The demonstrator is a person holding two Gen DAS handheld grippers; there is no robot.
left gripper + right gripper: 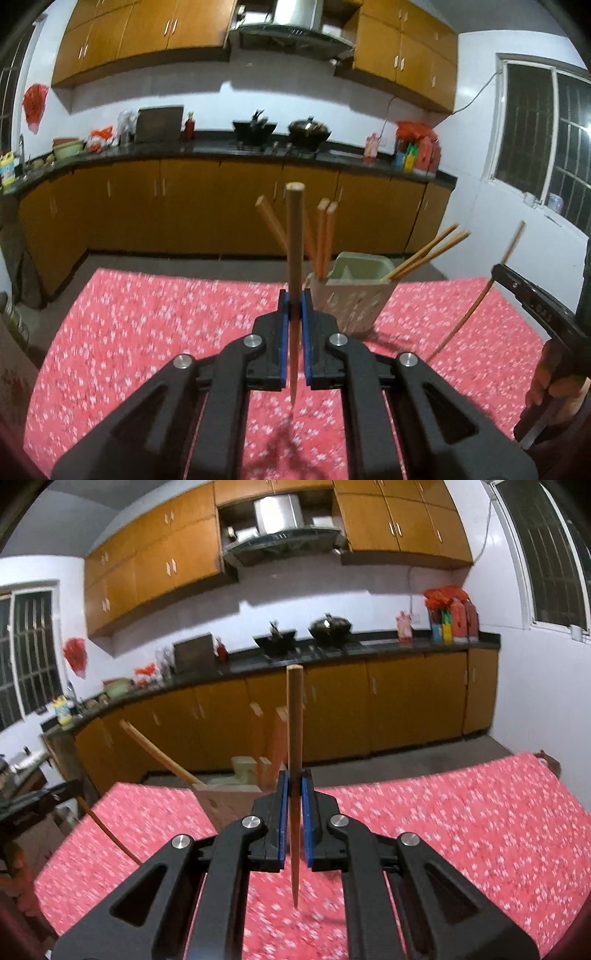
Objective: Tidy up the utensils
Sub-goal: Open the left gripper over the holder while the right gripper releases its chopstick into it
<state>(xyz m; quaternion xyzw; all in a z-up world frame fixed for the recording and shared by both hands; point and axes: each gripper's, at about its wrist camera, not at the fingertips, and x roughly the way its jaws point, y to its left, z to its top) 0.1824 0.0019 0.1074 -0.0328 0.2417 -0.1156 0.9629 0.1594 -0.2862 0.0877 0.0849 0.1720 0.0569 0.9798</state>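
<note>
Setting: a table covered by a red flowered cloth (147, 332), with kitchen cabinets and a dark counter behind it.
Left gripper (294, 306): its blue-padded fingers are pressed onto a wooden chopstick (294, 258), which is pinched upright, thick end up and pointed tip hanging above the cloth.
Right gripper (294, 786): a second chopstick (294, 738) is pinched the same way, upright between closed pads.
Utensil holder (354, 299): a pale perforated caddy with a green insert is seen standing on the cloth just beyond and to the right of the left gripper; several chopsticks (325, 236) are already leaning inside it at loose angles.
Task state: judged partly done, with one stick carried in each gripper and not yet dropped in.
Risk, collision: the leaning sticks could be struck by an incoming tip, and the light holder could be tipped.
Risk, slip: each stick is held near its lower half, so it could be swung or dropped if the pinch is loosened early.
Risk, crowding: the two grippers could be knocked together over one small opening.
Visibility: motion blur is present, so fine contact cannot be confirmed.
</note>
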